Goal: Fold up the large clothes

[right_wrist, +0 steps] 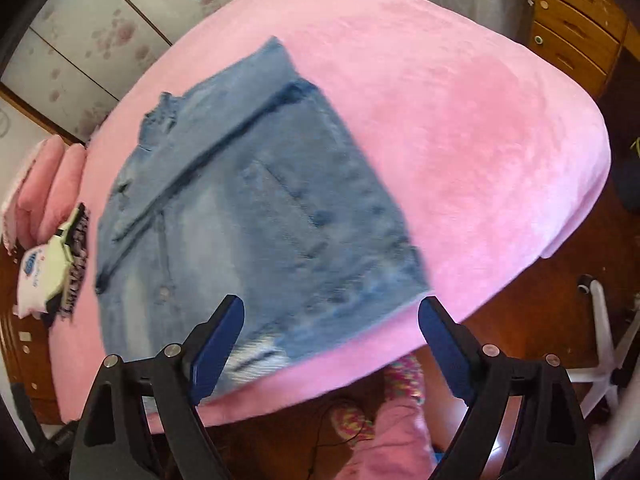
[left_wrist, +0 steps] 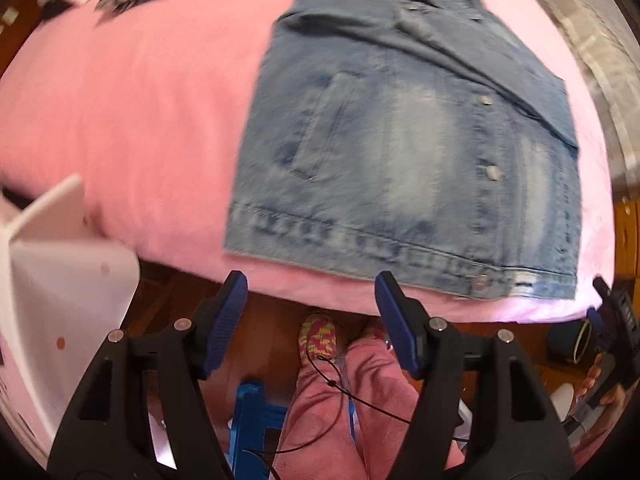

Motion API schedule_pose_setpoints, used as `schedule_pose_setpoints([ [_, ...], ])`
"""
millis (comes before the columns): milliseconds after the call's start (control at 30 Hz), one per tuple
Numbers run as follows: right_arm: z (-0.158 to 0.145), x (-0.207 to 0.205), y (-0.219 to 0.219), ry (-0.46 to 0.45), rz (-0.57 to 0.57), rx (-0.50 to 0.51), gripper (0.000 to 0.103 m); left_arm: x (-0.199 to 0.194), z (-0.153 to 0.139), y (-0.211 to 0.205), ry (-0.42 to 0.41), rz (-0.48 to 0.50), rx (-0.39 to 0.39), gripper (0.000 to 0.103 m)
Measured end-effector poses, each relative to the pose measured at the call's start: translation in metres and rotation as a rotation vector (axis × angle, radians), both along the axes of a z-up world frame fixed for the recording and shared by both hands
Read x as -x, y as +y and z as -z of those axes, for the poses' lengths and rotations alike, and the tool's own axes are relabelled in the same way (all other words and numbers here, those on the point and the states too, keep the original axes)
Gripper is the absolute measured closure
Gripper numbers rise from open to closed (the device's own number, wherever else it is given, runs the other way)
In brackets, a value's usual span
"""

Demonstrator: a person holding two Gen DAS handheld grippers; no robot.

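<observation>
1. Denim jacket (left_wrist: 404, 148) lies folded flat on the pink bed cover (left_wrist: 140, 120), hem at the near edge.
2. Left gripper (left_wrist: 310, 320): jaws spread, nothing between them, hanging past the bed edge over the person's pink trousers (left_wrist: 360, 400).
3. Right gripper (right_wrist: 330, 344): jaws wide apart, empty, above the jacket's hem corner.
4. Left view only: white chair (left_wrist: 60, 272), blue stool (left_wrist: 252, 412).
5. Right view only: wooden drawers (right_wrist: 576, 20), floral wardrobe (right_wrist: 100, 36), pink pillows (right_wrist: 48, 180).

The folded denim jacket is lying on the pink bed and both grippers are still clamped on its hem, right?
Not quite. The denim jacket does lie folded on the pink bed, but both wrist views show each gripper's fingers open with nothing between them.
</observation>
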State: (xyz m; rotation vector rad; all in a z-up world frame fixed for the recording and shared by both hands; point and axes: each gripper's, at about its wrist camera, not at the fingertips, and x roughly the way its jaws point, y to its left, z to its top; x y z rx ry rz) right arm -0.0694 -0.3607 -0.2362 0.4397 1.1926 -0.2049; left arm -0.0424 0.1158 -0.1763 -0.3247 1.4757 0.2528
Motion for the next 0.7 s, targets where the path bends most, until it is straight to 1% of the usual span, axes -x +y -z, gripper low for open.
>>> schedule_pose_setpoints([
  [100, 0.021, 0.001, -0.017, 0.026, -0.030, 0.033, 0.013, 0.007, 0.018, 0.012, 0.026, -0.038, -0.004, 0.040],
  [200, 0.038, -0.005, -0.030, 0.016, -0.059, 0.033, 0.013, 0.009, 0.038, 0.026, 0.067, -0.090, 0.013, 0.040],
  [267, 0.046, -0.012, -0.037, 0.009, -0.074, 0.010, 0.013, 0.010, 0.049, 0.036, 0.085, -0.132, 0.021, 0.040],
  [333, 0.056, -0.022, -0.044, 0.016, -0.092, -0.049, 0.013, 0.012, 0.054, 0.044, 0.086, -0.169, 0.022, 0.040],
  [400, 0.068, -0.033, -0.047, 0.065, -0.094, -0.081, 0.019, 0.014, 0.056, 0.051, 0.075, -0.206, 0.034, 0.040],
  [433, 0.077, -0.039, -0.049, 0.119, -0.091, -0.111, 0.019, 0.016, 0.056, 0.055, 0.070, -0.224, 0.039, 0.040],
  [467, 0.082, -0.042, -0.051, 0.147, -0.075, -0.143, 0.021, 0.018, 0.057, 0.058, 0.064, -0.242, 0.046, 0.040],
  [500, 0.085, -0.045, -0.054, 0.155, -0.050, -0.181, 0.028, 0.021, 0.058, 0.061, 0.058, -0.260, 0.055, 0.040],
  [533, 0.086, -0.046, -0.056, 0.157, -0.020, -0.216, 0.032, 0.023, 0.060, 0.065, 0.060, -0.283, 0.064, 0.040],
  [567, 0.085, -0.048, -0.058, 0.156, -0.002, -0.231, 0.041, 0.027, 0.063, 0.068, 0.065, -0.309, 0.082, 0.040],
  [600, 0.083, -0.049, -0.058, 0.146, 0.013, -0.253, 0.054, 0.029, 0.065, 0.070, 0.063, -0.325, 0.098, 0.040],
  [633, 0.081, -0.050, -0.058, 0.144, 0.020, -0.252, 0.054, 0.034, 0.067, 0.073, 0.057, -0.352, 0.116, 0.040],
  [667, 0.077, -0.051, -0.056, 0.150, 0.015, -0.230, 0.056, 0.038, 0.070, 0.076, 0.050, -0.379, 0.130, 0.040],
  [700, 0.074, -0.051, -0.054, 0.150, -0.002, -0.214, 0.059, 0.041, 0.072, 0.078, 0.048, -0.396, 0.135, 0.040],
])
